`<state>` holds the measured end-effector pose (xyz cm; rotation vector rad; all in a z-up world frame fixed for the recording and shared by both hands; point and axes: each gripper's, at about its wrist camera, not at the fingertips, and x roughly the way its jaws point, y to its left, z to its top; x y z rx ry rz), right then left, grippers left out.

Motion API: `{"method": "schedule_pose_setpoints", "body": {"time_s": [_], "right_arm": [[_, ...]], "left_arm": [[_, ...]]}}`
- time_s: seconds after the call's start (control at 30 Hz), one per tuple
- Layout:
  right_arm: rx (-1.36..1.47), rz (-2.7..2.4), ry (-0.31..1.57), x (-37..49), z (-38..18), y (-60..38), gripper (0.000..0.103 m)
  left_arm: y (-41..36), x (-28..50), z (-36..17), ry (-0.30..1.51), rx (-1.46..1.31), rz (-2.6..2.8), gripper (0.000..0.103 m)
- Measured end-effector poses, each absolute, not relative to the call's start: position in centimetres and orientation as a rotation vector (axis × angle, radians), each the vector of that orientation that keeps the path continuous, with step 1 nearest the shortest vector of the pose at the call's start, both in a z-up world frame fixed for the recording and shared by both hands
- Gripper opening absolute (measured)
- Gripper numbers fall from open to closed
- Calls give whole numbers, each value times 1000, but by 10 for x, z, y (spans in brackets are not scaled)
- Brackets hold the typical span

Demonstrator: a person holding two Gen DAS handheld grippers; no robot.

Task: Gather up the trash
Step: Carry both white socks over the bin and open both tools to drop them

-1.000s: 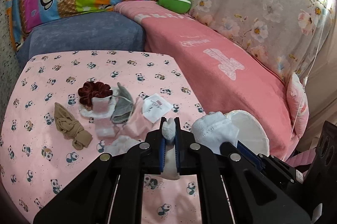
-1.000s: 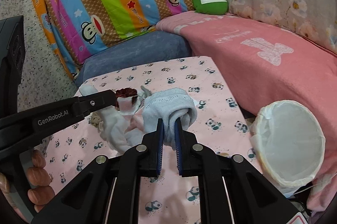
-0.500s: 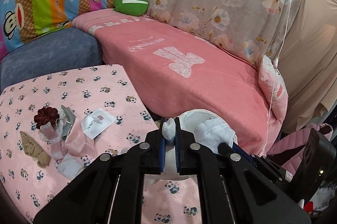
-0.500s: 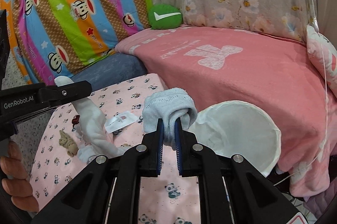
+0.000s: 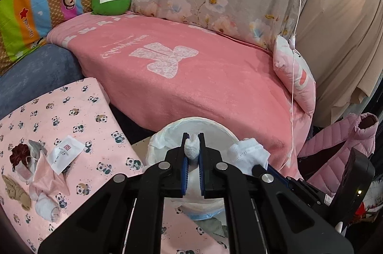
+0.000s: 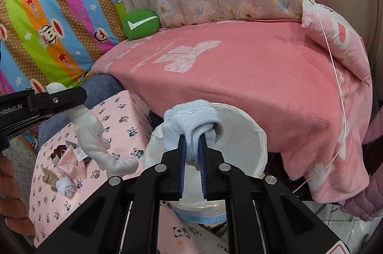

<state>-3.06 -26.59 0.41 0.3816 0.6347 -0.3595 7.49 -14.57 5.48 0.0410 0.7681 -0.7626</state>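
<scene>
My left gripper [image 5: 193, 140] is shut on a long white sock [image 5: 192, 151], whose tip pokes up between the blue pads. In the right wrist view that sock [image 6: 92, 132] hangs limp from the left gripper [image 6: 59, 96] over the panda sheet. My right gripper [image 6: 192, 142] is shut on a rolled pale blue sock [image 6: 191, 121]; the same roll [image 5: 247, 154] shows just right of my left fingers. A white-lined bin [image 6: 259, 134] stands open right behind and below both socks, its rim [image 5: 205, 120] at the sofa's foot.
On the pink panda sheet [image 5: 71, 115] lie a dark red scrunchie [image 5: 20, 153], a paper packet [image 5: 64, 153], pink cloth [image 5: 47, 172], a beige sock [image 5: 15, 191] and a small white sock [image 5: 46, 206]. A pink blanket [image 5: 191, 77] covers the sofa; a pink jacket [image 5: 340, 151] lies right.
Both grippers have swung right, away from the pile on the panda sheet, each still holding its sock. The bin has come from the right edge to directly in front of them.
</scene>
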Motion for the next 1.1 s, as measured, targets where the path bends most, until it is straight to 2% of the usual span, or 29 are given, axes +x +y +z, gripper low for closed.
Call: {"method": "schedule_pose_setpoints", "body": {"time_s": [0.47, 0.5, 0.53, 0.57, 0.6, 0.63, 0.8, 1.1], "right_arm": [[422, -390, 684, -23, -25, -294, 12], [420, -388, 688, -21, -26, -294, 13], [420, -385, 691, -18, -27, -293, 17], [419, -387, 692, -17, -28, -293, 19], [419, -386, 690, -16, -28, -292, 19], [417, -382, 690, -15, -28, -291, 19], [395, -382, 686, -12, -25, -282, 31], [365, -347, 689, -14, -15, -262, 39]], "left_arm": [[-187, 85, 32, 813, 83, -794, 8], [-187, 87, 30, 831, 79, -793, 11], [-187, 89, 27, 847, 76, -787, 29], [-186, 91, 25, 858, 72, -775, 38], [-183, 92, 24, 853, 67, -754, 58], [-179, 91, 25, 832, 62, -724, 68], [-170, 91, 25, 807, 86, -671, 69], [-142, 90, 21, 812, 63, -578, 69]]}}
